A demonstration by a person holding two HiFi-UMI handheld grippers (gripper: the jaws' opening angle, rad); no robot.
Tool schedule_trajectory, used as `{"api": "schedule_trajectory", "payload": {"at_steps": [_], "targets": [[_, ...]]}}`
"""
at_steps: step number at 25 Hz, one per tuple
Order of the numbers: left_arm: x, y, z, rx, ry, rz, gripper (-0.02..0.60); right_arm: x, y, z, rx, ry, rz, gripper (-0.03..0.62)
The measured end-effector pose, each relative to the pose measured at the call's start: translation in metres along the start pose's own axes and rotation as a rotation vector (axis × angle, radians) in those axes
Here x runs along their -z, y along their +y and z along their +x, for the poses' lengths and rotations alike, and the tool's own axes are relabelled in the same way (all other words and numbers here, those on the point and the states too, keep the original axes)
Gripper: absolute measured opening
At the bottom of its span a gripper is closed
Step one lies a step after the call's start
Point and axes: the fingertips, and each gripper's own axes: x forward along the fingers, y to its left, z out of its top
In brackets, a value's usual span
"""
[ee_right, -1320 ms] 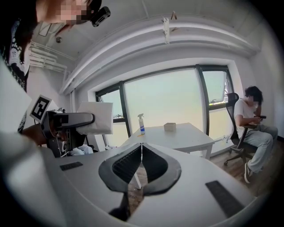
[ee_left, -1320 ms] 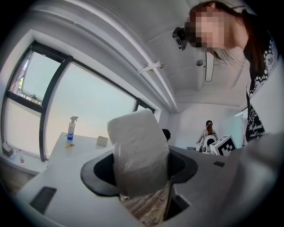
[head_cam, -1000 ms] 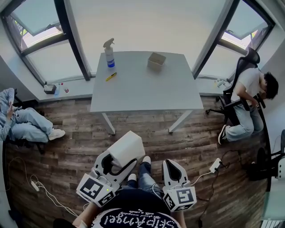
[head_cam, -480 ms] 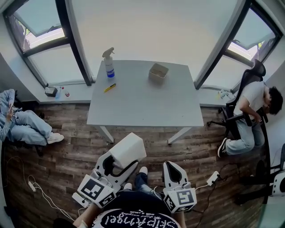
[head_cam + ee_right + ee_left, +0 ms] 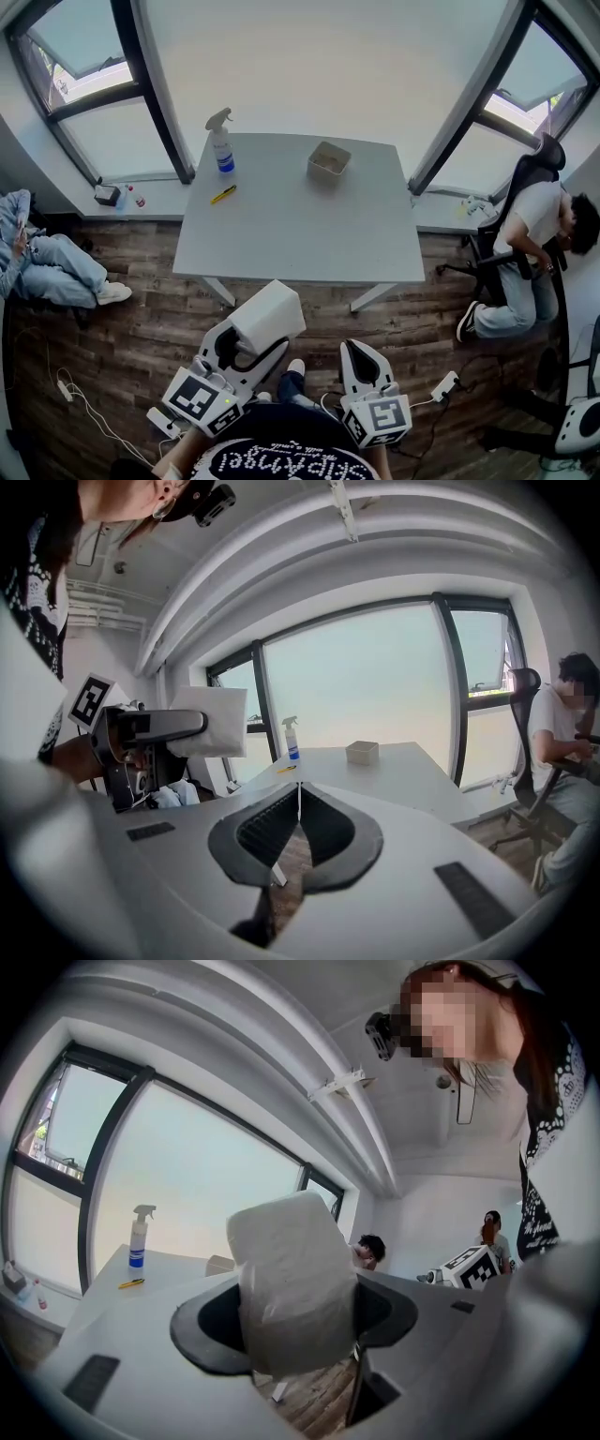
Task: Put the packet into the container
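Observation:
My left gripper [image 5: 251,339] is shut on a bulky white packet [image 5: 268,316], held in the air above the wooden floor in front of the grey table [image 5: 300,246]. In the left gripper view the packet [image 5: 292,1279] fills the space between the jaws. The container [image 5: 328,160], a small beige open box, sits toward the back right of the tabletop and shows small in the right gripper view [image 5: 362,752]. My right gripper [image 5: 364,362] is shut with nothing in it, tips meeting [image 5: 299,789]; it hangs beside the left one, short of the table.
A spray bottle [image 5: 220,142] and a yellow pen [image 5: 223,194] lie at the table's back left. A person sits on an office chair [image 5: 527,246] at the right, another person [image 5: 47,267] sits on the floor at the left. Cables and a power strip [image 5: 442,384] lie on the floor.
The table has come nearer in the head view and sits lower in the picture. Both grippers keep their places relative to my body, the packet still held.

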Motion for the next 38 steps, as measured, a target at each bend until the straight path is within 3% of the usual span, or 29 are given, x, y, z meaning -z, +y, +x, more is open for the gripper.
{"api": "schedule_trajectory", "payload": {"at_steps": [13,23,38], "targets": [[-0.002,0.0,0.032,-0.034,-0.024,-0.009,0.281,-0.01,-0.029,0.017,-0.035,-0.01,-0.011,0.017],[-0.01,-0.003,0.042,-0.016,-0.044,0.001,0.282,-0.015,-0.038,0.017,-0.027,-0.024,0.014,0.017],[-0.018,0.038,0.071,0.003,-0.046,-0.016,0.282,-0.027,-0.045,0.056,0.004,-0.013,0.036,0.017]]}}
